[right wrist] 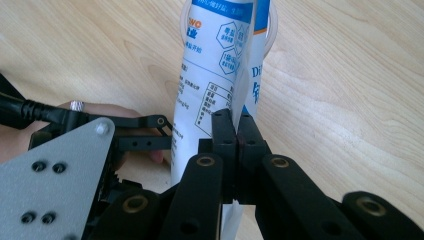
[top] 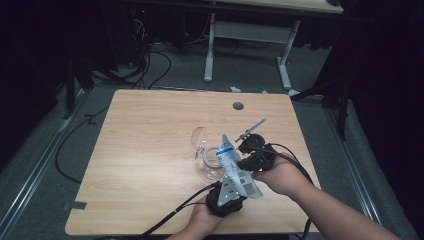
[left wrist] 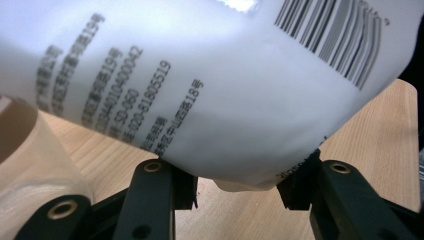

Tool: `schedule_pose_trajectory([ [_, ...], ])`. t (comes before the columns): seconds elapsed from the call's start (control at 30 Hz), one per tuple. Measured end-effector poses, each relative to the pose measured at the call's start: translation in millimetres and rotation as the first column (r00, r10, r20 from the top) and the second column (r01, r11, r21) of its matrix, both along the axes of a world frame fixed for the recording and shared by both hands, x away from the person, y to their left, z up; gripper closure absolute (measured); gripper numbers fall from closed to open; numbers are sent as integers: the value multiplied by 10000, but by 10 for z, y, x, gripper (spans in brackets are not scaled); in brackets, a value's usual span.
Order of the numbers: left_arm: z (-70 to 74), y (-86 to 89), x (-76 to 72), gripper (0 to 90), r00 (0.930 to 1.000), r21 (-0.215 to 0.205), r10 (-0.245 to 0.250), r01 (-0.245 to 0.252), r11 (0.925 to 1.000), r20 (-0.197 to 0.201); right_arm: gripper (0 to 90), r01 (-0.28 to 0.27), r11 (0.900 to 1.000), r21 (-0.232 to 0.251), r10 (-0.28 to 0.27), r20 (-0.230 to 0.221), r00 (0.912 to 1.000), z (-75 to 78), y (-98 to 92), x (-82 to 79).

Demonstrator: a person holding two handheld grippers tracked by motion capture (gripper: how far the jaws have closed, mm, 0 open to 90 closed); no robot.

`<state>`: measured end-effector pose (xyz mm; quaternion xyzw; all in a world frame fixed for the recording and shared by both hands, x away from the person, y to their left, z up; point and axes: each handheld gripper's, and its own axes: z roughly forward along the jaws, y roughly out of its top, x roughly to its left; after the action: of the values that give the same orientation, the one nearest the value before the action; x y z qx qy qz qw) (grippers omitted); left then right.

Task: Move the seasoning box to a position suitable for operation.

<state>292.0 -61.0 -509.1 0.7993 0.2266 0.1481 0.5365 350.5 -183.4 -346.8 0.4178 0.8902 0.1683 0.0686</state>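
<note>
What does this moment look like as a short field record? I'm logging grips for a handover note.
held item: white pouch with blue print and a barcode
left gripper: jaws clamp the pouch's bottom end
right gripper: shut on a thin edge of the pouch
pouch pose: tilted, top end over the glass
glass: clear, upright on the table
also on table: second clear glass behind it
</note>
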Motion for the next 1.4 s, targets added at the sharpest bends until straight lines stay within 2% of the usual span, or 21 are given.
schedule_pose_trajectory([
  [0.2,40,28,56,599,9991,-513,163,-183,9985,-391,885,71,9994,346,-76,130,9999,8,20,36],
  [0.43,42,38,71,600,9989,-496,253,-273,9984,-403,860,69,9993,364,-74,133,9999,21,-13,28],
  [0.5,42,33,73,601,9991,-476,232,-249,9986,-365,884,128,9988,462,-133,104,9999,18,-22,22],
  [0.6,39,27,72,600,9991,-466,220,-237,9986,-370,899,-21,9995,330,17,121,9999,17,-22,28],
  [0.8,44,-3,69,589,9996,-360,192,-199,9992,-188,900,-58,9994,336,70,-347,9994,32,-40,112],
  [0.93,46,-4,83,580,9997,-332,215,-219,9992,-126,900,-173,9994,293,186,-429,9989,41,-36,162],
  [1.1,17,-14,85,565,9999,-189,72,-73,9998,-83,900,-57,9996,277,71,-492,9988,23,-20,182],
  [1.4,7,-42,82,553,9995,-336,-23,12,9994,-310,900,38,9999,131,-31,-530,9986,19,2,162],
])
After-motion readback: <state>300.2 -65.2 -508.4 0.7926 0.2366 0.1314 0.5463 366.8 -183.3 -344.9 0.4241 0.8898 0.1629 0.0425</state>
